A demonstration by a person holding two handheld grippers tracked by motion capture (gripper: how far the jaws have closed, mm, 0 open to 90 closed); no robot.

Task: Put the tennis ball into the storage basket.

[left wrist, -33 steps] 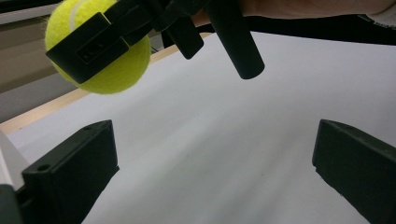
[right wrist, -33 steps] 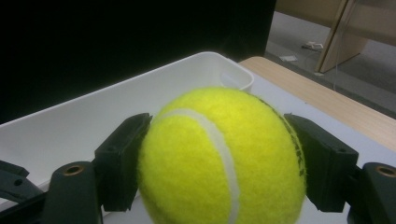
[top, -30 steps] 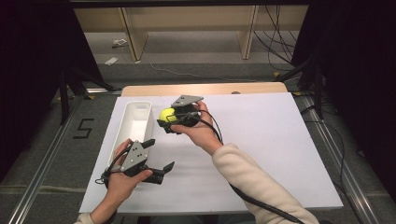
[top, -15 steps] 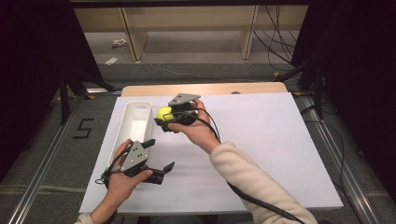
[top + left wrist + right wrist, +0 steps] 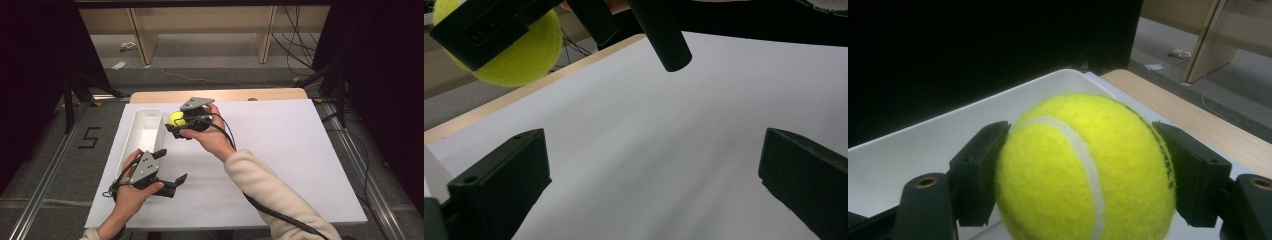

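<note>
A yellow tennis ball (image 5: 174, 119) (image 5: 1085, 170) (image 5: 511, 52) is clamped between the jaws of my right gripper (image 5: 175, 123), held above the table just right of the long white tray (image 5: 142, 135). In the right gripper view the tray (image 5: 913, 145) lies directly behind and below the ball. My left gripper (image 5: 167, 167) rests low near the table's front left, jaws wide apart with only white table surface between them (image 5: 649, 170).
A white sheet (image 5: 280, 150) covers the table, with a wooden strip (image 5: 225, 95) along its far edge. Wooden shelving legs (image 5: 140, 42) and cables (image 5: 295, 30) stand on the floor beyond. Dark curtains flank both sides.
My right gripper has carried the tennis ball slightly left and away, closer to the tray. The left gripper has stayed put.
</note>
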